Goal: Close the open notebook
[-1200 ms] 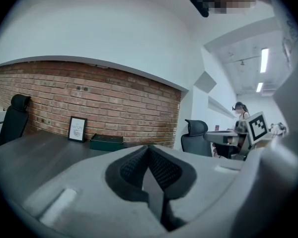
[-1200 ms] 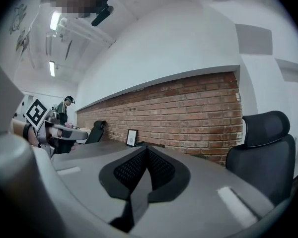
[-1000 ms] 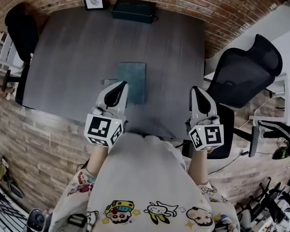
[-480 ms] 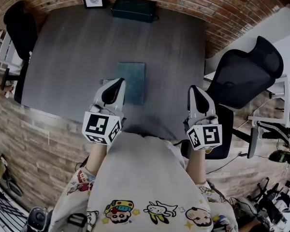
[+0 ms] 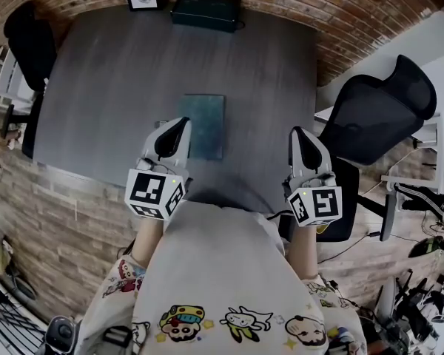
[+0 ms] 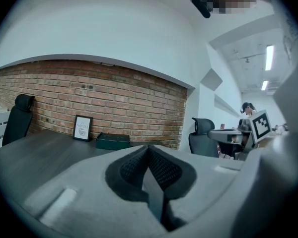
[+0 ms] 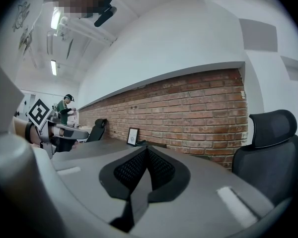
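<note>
Two grippers, left gripper [image 5: 182, 124] and right gripper [image 5: 297, 134], jaws closed on nothing, at near edge of table [image 5: 118, 72]; teal notebook [image 5: 206, 126] mid-table, just right of left gripper, apparently already shut; best held clear, cover undisturbed.

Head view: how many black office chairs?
2. One black office chair left of the dark wooden table, another right of it. More may be hidden.
</note>
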